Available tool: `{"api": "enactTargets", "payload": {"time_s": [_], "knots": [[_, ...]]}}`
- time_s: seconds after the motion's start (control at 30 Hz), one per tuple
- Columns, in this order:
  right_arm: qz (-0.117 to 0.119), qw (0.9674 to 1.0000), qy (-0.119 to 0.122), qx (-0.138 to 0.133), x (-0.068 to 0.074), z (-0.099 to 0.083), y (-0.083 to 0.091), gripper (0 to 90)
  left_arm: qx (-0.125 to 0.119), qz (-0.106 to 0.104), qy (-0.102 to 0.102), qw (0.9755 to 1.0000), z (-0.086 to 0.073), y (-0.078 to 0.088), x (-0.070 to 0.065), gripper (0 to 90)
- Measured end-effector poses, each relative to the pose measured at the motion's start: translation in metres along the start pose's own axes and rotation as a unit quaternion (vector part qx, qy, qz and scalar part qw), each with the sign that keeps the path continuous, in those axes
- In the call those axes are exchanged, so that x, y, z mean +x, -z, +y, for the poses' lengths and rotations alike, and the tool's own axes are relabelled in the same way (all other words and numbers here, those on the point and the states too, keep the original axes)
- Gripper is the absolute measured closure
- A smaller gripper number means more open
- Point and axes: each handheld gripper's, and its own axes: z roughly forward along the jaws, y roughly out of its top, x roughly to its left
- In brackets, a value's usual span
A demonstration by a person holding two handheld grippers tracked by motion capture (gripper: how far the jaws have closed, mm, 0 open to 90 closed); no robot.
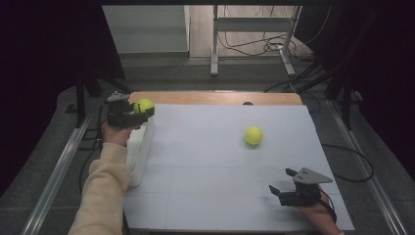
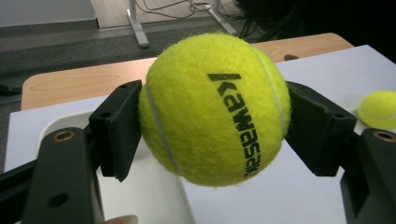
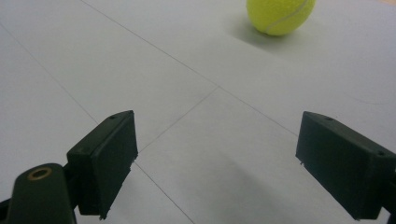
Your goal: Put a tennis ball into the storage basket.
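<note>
Two grippers work over a white sheet (image 1: 210, 161) that covers most of a wooden table (image 1: 215, 98). Nearest the person, at the sheet's front right corner, the right gripper (image 1: 283, 182) rests low over the surface in a hand, its jaws standing well apart with nothing between them; the right gripper view shows bare white sheet crossed by thin lines between the two black pads (image 3: 105, 161). Farther out, toward the middle right of the sheet, a loose tennis ball (image 1: 253, 135) lies on the surface by itself, well apart from both grippers. At the left edge, a white tray (image 1: 142, 152) runs along the side of the sheet, and a cream sleeve (image 1: 105, 191) reaches up beside it. At the tray's far end, the left gripper (image 1: 142, 111) is clamped on a second tennis ball (image 2: 212, 109), held off the surface above the tray's far end. In the left gripper view both pads press against the ball's sides, and black lettering runs down its felt.
</note>
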Motion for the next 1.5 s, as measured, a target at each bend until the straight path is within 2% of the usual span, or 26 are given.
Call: {"api": "enactTargets", "payload": {"time_s": [0.43, 0.93, 1.4, 1.5], "knots": [[0.001, 1.0, -0.002, 0.0, 0.0, 0.0, 0.0, 13.0, 0.016, 0.026, 0.017, 0.9994, -0.002, -0.001, 0.021, 25.9], [0.001, 1.0, -0.002, 0.001, 0.0, 0.0, -0.001, 13.0, 0.044, 0.037, 0.02, 0.9982, -0.006, -0.012, 0.029, 25.9], [0.001, 1.0, -0.001, 0.001, 0.0, 0.0, -0.001, 13.1, 0.083, 0.054, 0.014, 0.995, -0.011, -0.026, 0.035, 25.8], [0.001, 1.0, -0.001, 0.001, 0.0, 0.0, -0.001, 13.1, 0.101, 0.07, 0.001, 0.9924, -0.013, -0.03, 0.035, 25.8]]}}
